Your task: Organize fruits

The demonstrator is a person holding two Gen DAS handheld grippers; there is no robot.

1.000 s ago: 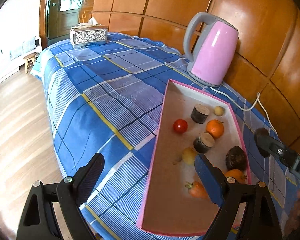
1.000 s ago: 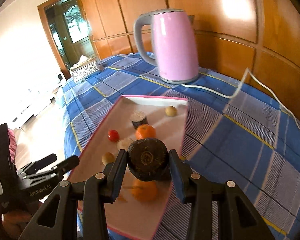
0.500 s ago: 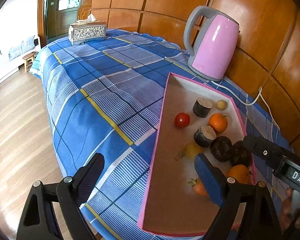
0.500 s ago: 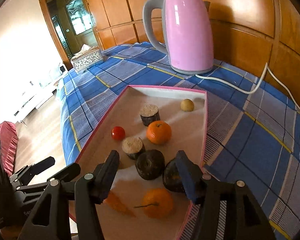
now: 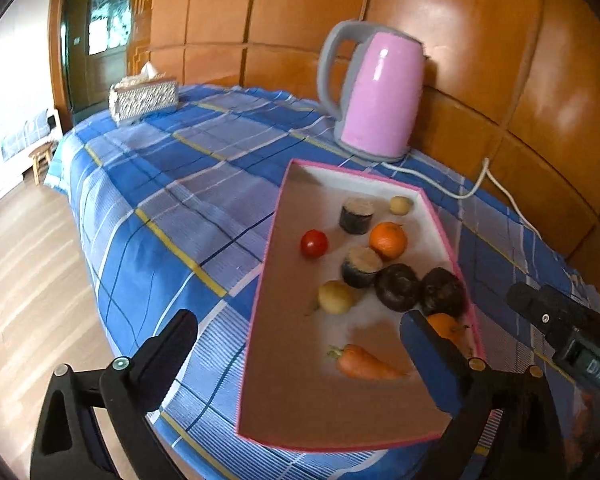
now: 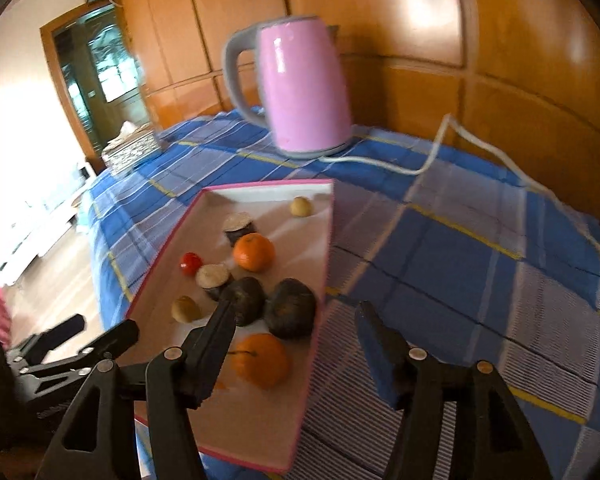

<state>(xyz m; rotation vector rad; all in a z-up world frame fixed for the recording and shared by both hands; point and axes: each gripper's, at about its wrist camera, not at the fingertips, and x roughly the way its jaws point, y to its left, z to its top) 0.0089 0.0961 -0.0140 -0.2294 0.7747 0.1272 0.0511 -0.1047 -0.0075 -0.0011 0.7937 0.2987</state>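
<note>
Fruits are lying loose in the pink-rimmed tray [image 5: 444, 232] on the blue checked tablecloth [image 5: 160, 184], in front of the pink kettle [image 5: 376, 100]: a small tomato [image 5: 314, 243] toward the tray's left side, an orange [image 5: 388, 240] near its right wall, a yellowish round fruit [image 5: 335, 297] in the middle, two dark round fruits [image 6: 292, 307] touching each other by the right wall, and a second orange [image 6: 262, 360] and a carrot [image 5: 362, 362] toward the near end. Two dark stubby cut pieces are sitting among them. The left gripper [image 5: 300, 360] is hovering over the tray's near left edge, its jaws spreading wide with nothing pressed between them. The right gripper [image 6: 296, 336] is hanging over the tray's near right edge, jaws also parting, empty, with a dark fruit lying just ahead of its left finger. These fruits are looking light and round, so they are likely to be rolling at a nudge; the tomato and dark fruits probably bruise under a hard squeeze. Each is best taken across its widest middle, pads on opposite sides, closing gently.
</note>
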